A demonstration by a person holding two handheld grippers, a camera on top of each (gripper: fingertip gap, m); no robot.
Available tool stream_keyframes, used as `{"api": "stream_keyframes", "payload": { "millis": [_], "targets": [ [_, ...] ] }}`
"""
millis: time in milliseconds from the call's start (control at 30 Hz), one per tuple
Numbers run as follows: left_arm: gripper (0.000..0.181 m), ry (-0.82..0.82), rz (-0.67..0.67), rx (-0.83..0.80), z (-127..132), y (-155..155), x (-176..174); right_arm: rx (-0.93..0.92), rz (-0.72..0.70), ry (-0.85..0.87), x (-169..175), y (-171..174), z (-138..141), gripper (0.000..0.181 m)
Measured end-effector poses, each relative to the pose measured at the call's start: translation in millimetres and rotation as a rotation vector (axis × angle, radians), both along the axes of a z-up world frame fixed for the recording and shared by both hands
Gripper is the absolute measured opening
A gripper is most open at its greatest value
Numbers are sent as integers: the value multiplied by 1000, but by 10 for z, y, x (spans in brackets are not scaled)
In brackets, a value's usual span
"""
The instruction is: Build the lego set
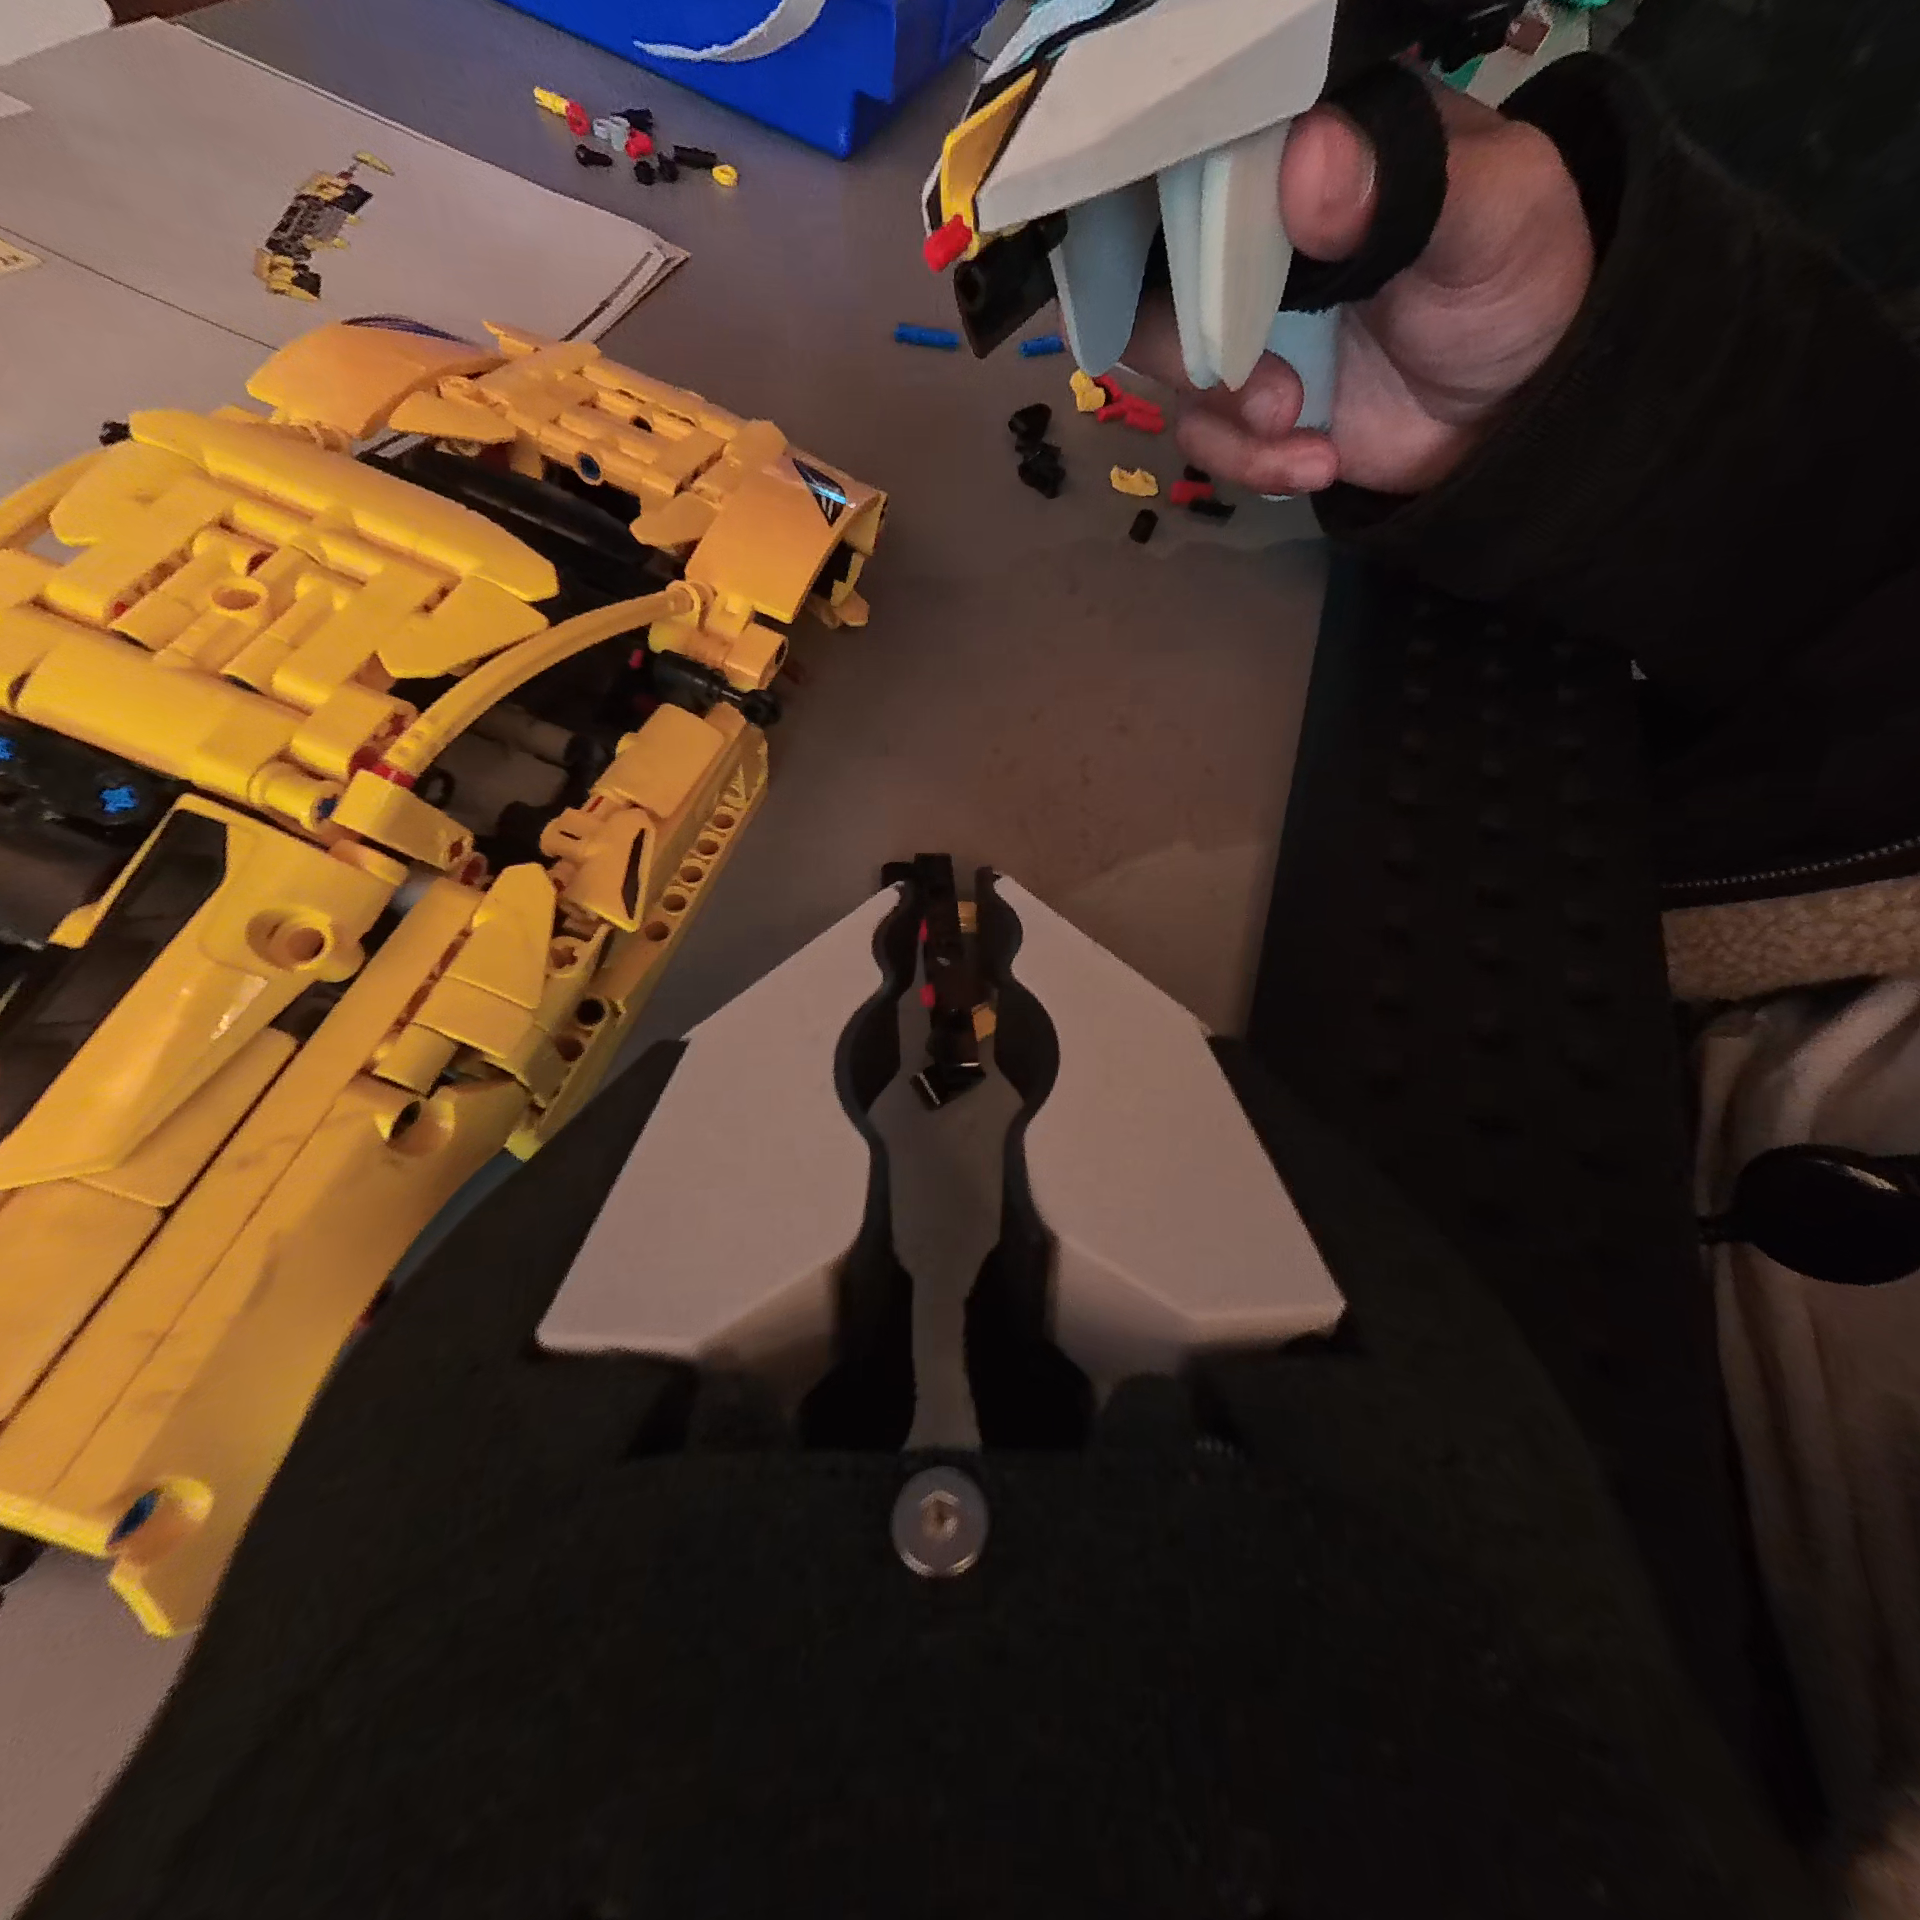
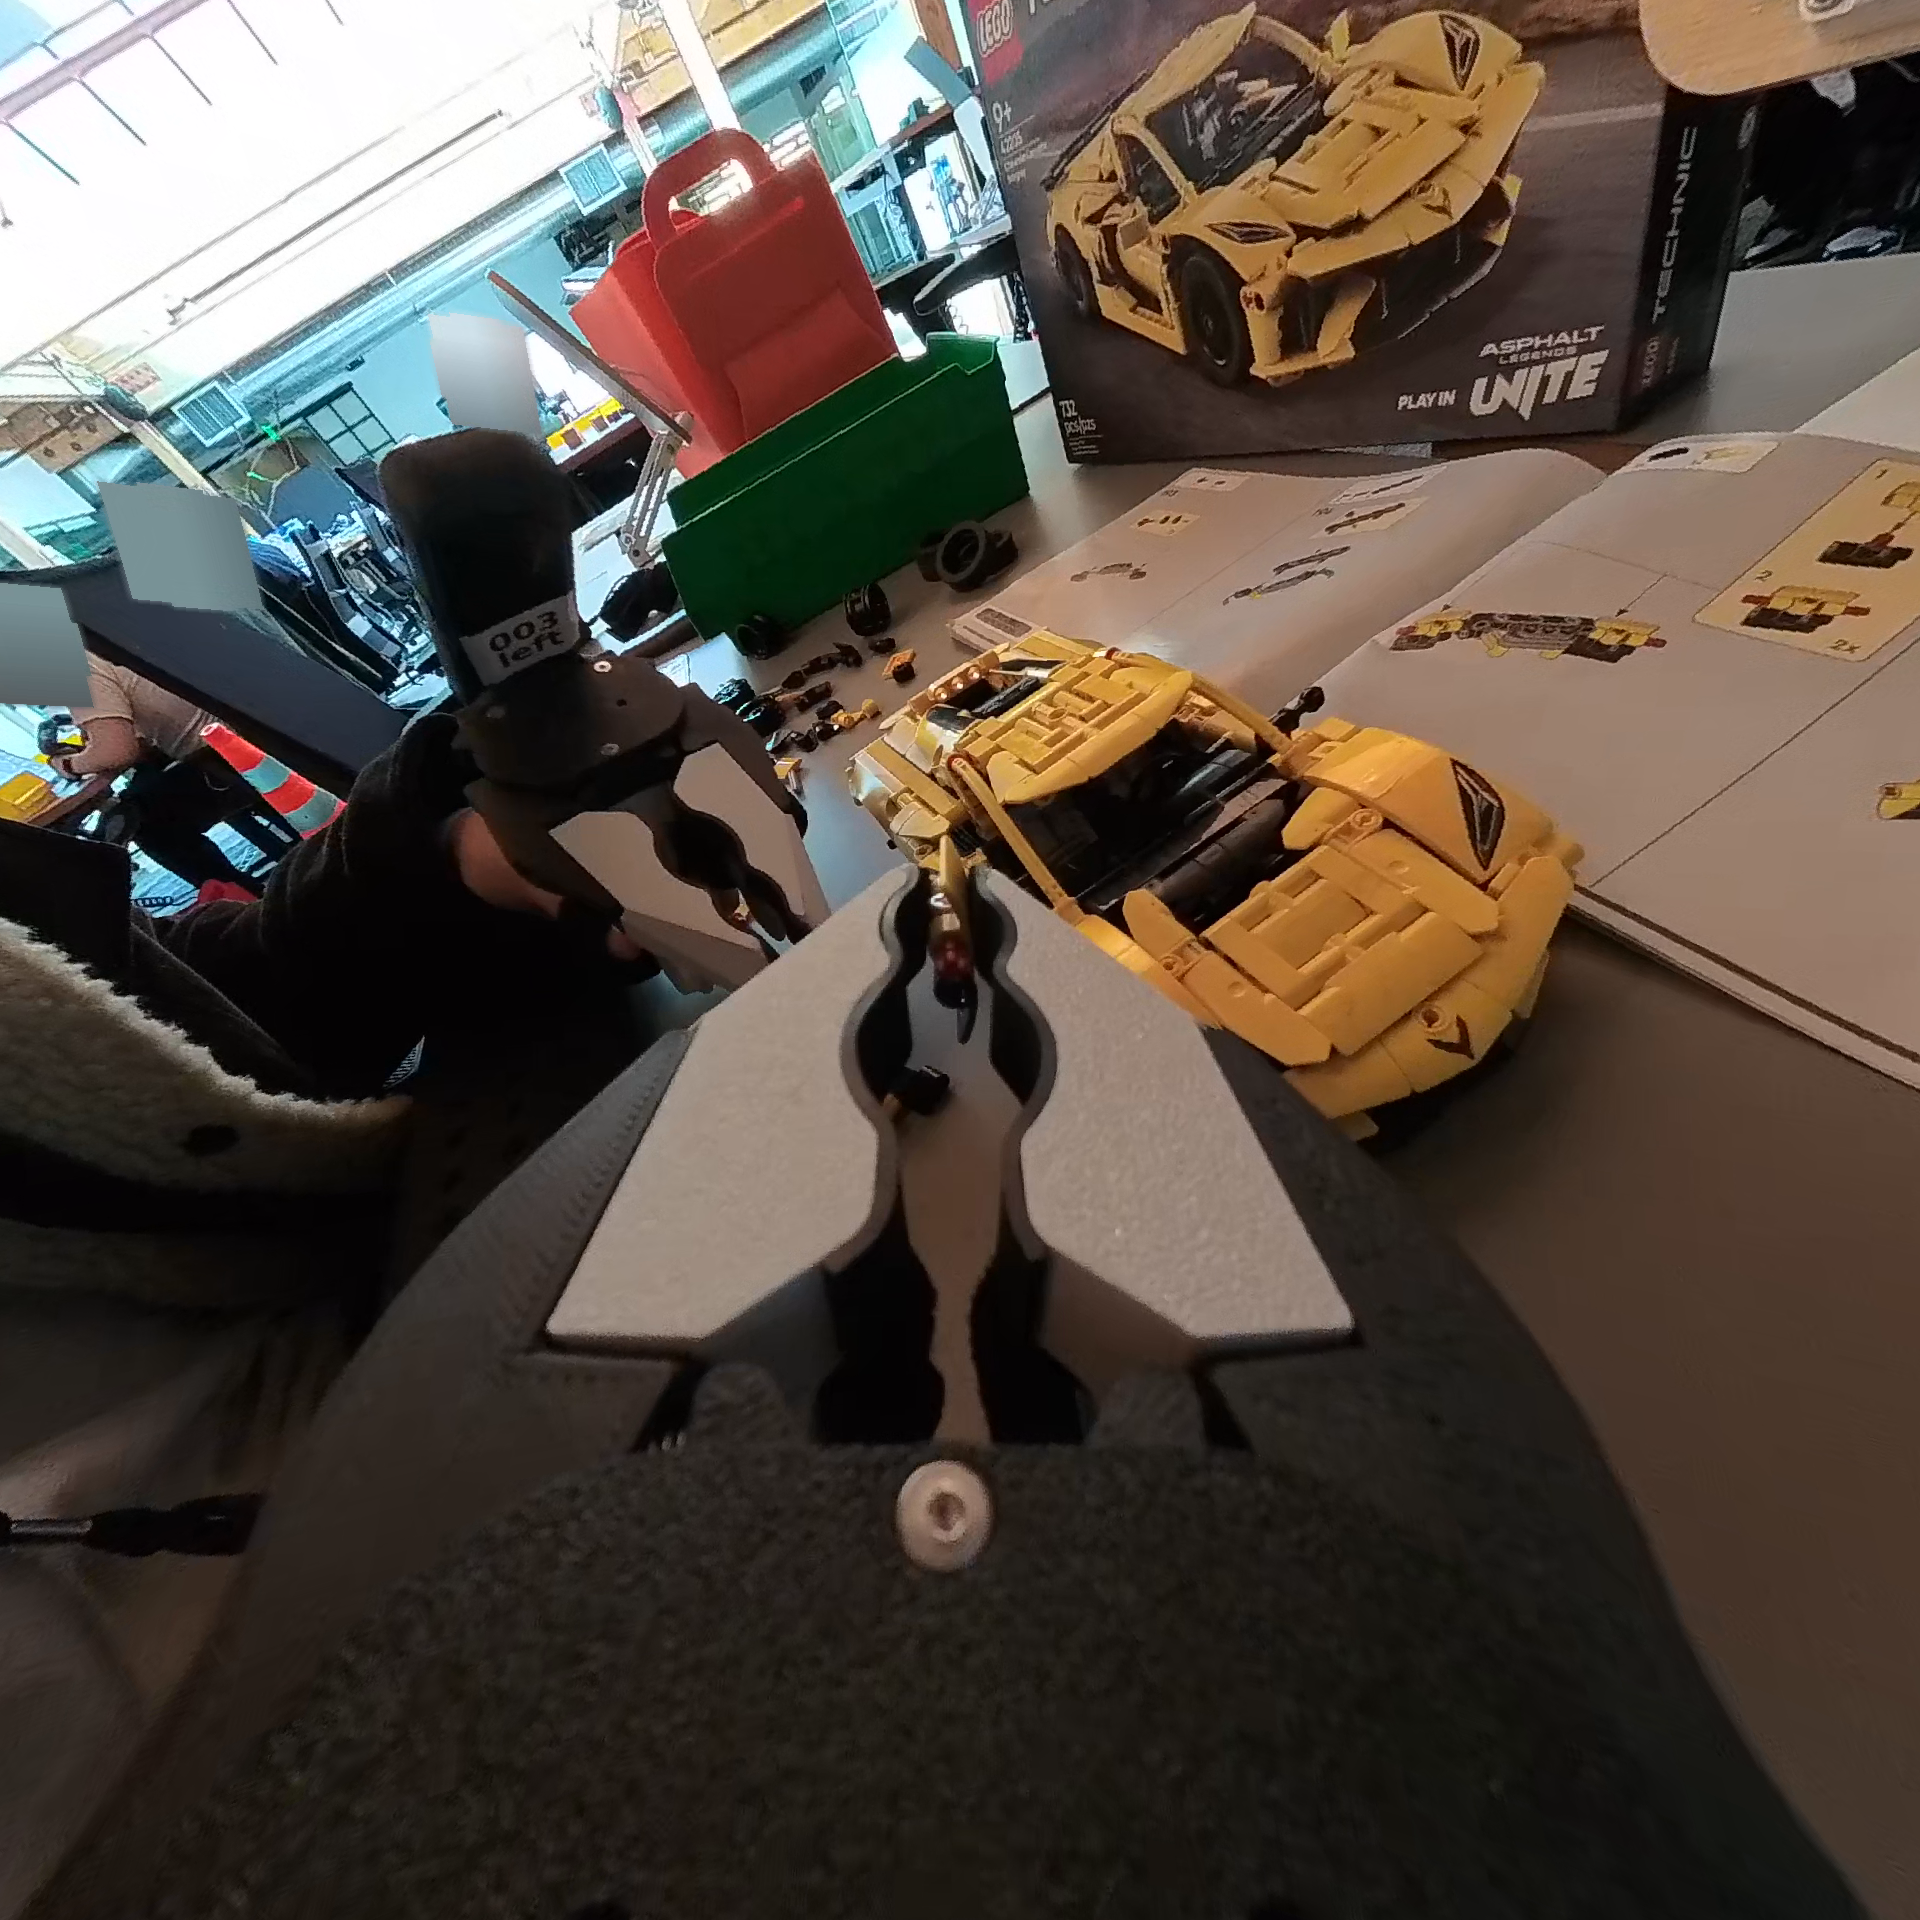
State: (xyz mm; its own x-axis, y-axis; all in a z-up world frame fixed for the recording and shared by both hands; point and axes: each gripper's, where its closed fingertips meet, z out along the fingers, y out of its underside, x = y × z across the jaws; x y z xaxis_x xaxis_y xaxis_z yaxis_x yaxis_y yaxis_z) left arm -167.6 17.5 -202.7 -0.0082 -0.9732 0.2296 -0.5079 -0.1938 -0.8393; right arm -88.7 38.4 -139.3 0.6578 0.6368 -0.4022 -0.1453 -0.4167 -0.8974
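Overhead, printed set box (image 2: pixel 1340 218) behind car (image 2: pixel 1226 862).

A red bag (image 2: pixel 727 301) stands in a green bin (image 2: pixel 862 509) on the grey tabletop (image 2: pixel 1558 1247). A blue bin (image 1: pixel 790 52) sits at the far edge. An orange cone (image 2: pixel 275 779) stands beyond.

Yellow car (image 1: pixel 343 790), partly built and wheelless, sits on the desk (image 1: pixel 1039 707); loose small pieces (image 1: pixel 1101 457) lie scattered nearby.

Left gripper (image 1: pixel 940 883) closed on small piece; right gripper (image 2: pixel 948 883) closed likewise, both raised, near together.
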Motion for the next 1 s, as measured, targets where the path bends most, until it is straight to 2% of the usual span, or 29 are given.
{"api": "stream_keyframes", "payload": {
  "millis": [1000],
  "targets": [
    [10, -27, -2, -2, 53, -5, 3, -10, -1, -5, 6, 4, -20, 6]
  ]
}}
